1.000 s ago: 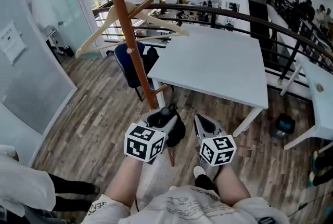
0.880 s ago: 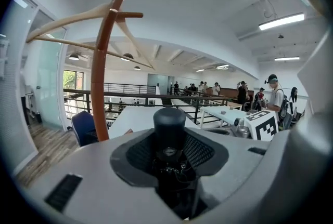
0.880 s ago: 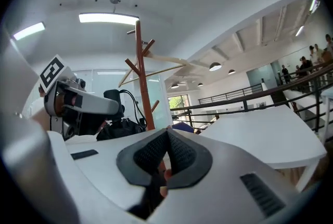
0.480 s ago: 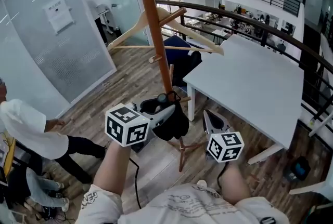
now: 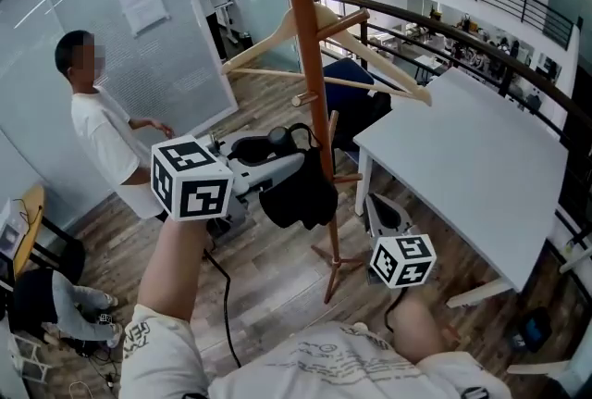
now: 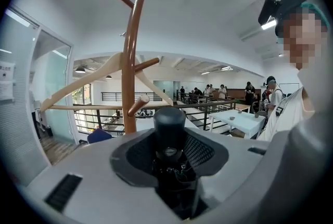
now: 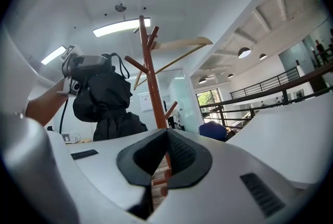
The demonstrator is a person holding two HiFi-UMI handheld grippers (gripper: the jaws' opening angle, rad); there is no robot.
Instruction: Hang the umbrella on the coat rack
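Well, at far left I see a person in a white shirt standing by the glass wall. My left gripper is raised and clenched on the umbrella. In the left gripper view both jaws press the black handle between them. The folded black canopy hangs in a bunch below the jaws, up off the floor, on the left side of the rack. From the head view it seems to overlap the pole, but the right gripper view shows it just beside the pole, apart from it. Its strap loop sits close to the pole. A wooden hanger hangs across the rack's upper pegs. My right gripper is held lower, right of the pole and clear of it, jaws pressed together on nothing. A white table stands furthest right.
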